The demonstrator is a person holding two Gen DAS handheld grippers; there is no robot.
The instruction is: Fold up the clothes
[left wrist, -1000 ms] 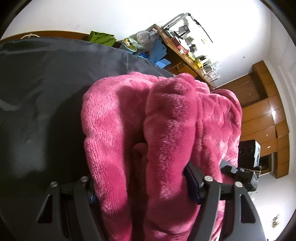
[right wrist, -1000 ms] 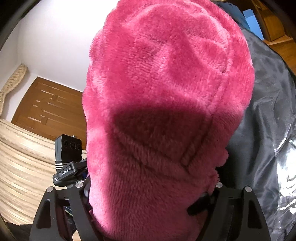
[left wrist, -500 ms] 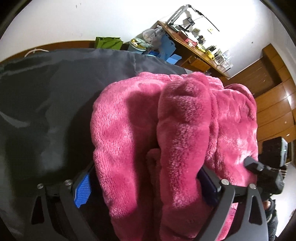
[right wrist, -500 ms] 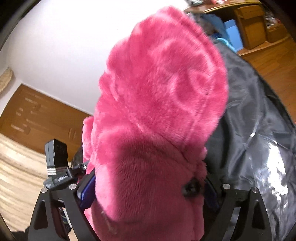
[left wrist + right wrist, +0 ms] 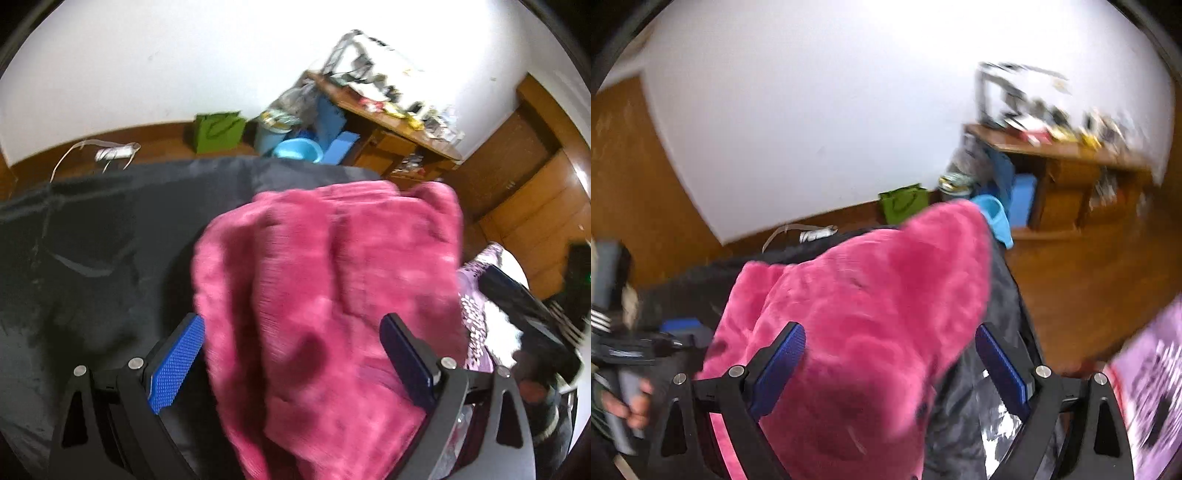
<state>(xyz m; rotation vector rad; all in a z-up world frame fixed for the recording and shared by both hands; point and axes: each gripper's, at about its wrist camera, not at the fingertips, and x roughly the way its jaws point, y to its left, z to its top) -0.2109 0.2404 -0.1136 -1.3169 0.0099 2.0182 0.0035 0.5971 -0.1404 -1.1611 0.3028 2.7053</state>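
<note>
Lying bunched in a thick pink fleece garment (image 5: 328, 295) on a dark grey sheet (image 5: 92, 266), the laundry is being straddled by both claws. The left gripper (image 5: 291, 350) is being held w/ its blue pads (image 5: 177, 362) spread wide apart, fleece mounded between them but not being pinched; the right gripper (image 5: 890, 363) is likewise being held apart, pads (image 5: 1001, 369) either side of the pile w/ no clamp on it. Both views are being blurred by motion, so edges & seams are not being made out, & whether the bundle is already folded or only heaped cannot be told. Risks, as a judgement: the plush is thick & springy, so layers are likely to be pushed open or slid apart if a pad is being dragged across the top; only the upper layer may be caught if a claw is being shut too shallow; the slick sheet may be snagged along w/ it. Containers: a green bag (image 5: 218, 131) is standing by the wall, contents hidden; a blue basin (image 5: 297, 149) is sitting near it on the floor, inside not being seen clearly. A cluttered wooden desk (image 5: 391, 122) is standing behind. A patterned lilac cloth (image 5: 1152, 387) is lying at the right edge.
</note>
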